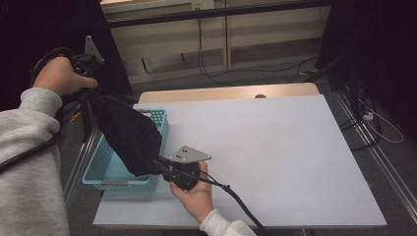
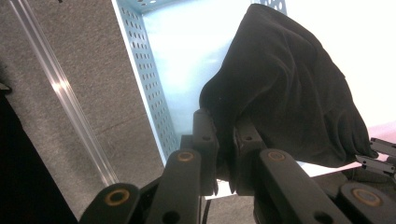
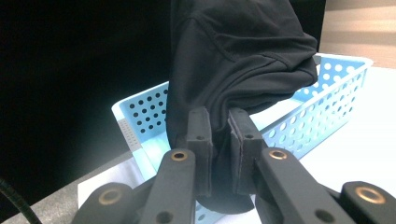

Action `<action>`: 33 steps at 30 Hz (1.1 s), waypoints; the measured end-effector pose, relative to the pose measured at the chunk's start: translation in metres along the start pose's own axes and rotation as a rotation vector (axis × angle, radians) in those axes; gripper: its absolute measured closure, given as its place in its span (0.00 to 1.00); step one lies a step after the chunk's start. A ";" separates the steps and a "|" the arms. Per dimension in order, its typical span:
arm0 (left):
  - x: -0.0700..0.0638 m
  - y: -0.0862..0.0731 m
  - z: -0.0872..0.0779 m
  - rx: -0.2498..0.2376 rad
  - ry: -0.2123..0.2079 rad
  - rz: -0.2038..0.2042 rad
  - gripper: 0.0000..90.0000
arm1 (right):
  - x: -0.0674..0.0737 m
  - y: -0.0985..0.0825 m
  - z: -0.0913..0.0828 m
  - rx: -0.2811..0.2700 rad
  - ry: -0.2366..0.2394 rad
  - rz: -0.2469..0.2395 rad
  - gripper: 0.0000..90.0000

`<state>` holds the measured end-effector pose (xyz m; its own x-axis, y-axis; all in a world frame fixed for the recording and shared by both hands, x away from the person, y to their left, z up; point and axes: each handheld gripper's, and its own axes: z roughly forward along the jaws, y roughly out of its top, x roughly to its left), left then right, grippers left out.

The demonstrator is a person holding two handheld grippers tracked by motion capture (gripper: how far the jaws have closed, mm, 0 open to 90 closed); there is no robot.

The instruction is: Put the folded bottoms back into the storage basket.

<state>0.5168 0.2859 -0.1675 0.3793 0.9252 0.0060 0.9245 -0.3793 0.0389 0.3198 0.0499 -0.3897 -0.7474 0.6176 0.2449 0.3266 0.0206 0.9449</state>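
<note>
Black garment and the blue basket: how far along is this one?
Done: both grippers are clamped on the black garment, the left gripper at its upper end, the right gripper at its lower end. In hand: it hangs stretched above the blue basket. Left, probably: lowering it into the basket or spreading it on the white table.

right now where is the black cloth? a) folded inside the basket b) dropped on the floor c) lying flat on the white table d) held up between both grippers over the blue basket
d: the left gripper and the right gripper each pinch one end of the black cloth, which hangs stretched between them above the blue basket.
</note>
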 end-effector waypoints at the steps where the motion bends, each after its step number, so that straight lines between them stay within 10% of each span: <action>1: 0.000 0.000 0.000 0.005 0.003 -0.001 0.93 | 0.000 0.000 0.001 -0.001 0.004 0.002 0.90; 12: 0.021 0.011 0.009 -0.091 0.032 -0.036 0.91 | 0.011 0.002 0.026 -0.022 0.018 0.016 0.87; 15: 0.023 0.013 0.024 -0.182 0.100 0.024 0.54 | 0.013 0.006 0.035 0.009 -0.008 0.006 0.58; 17: 0.022 0.010 0.030 -0.219 0.077 0.038 0.44 | 0.009 0.009 0.025 -0.026 -0.041 -0.059 0.56; 33: 0.011 -0.033 0.076 -0.224 -0.051 0.041 0.34 | -0.046 0.002 -0.042 0.036 -0.136 -0.054 0.31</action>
<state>0.4936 0.3081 -0.2449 0.4233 0.9052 -0.0376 0.8787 -0.4001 0.2602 0.3306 -0.0120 -0.3897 -0.6798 0.7158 0.1598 0.3104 0.0834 0.9470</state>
